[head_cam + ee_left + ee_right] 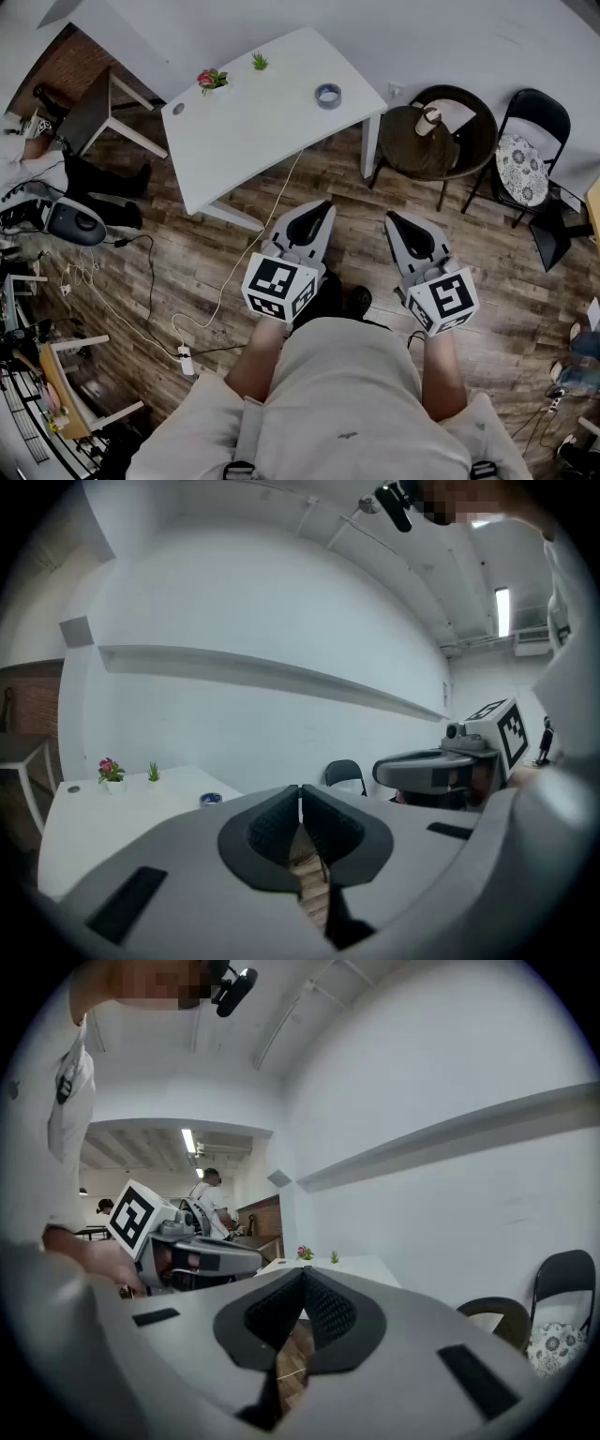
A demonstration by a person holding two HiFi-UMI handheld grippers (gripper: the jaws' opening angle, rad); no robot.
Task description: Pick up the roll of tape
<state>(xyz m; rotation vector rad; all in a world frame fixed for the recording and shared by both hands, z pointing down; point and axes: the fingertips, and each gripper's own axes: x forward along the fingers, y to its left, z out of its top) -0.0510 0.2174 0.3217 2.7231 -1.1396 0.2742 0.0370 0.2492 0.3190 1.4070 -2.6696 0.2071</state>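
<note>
Head view: the tape (328,95) lies flat on the white worktop (253,131), near its right end and well apart from both grippers. Further left on the same worktop stand a pink flower (212,80) and a small green plant (260,62). Right of the worktop is a dark round table (466,150) with a cup (428,120) on it, and beyond that a black chair (532,141). A white cable (248,246) runs from the worktop's edge down across the wooden floor (187,253). The left gripper (323,206) and right gripper (394,217) are held side by side over the floor, short of the worktop, both pointing towards it.

Left gripper view: the jaws are clenched, tips meeting, with nothing between them. The tape (210,799) shows small on the worktop, left of the jaw tips and far ahead. The flower and plant stand further left. The right gripper sits off to the right, and the chair shows behind the jaws.

Right gripper view: these jaws are also clenched together and empty, with only floor showing through the gap behind the tips. The left gripper is at the left. The flower and plant are visible on the far worktop; the tape cannot be made out here.
</note>
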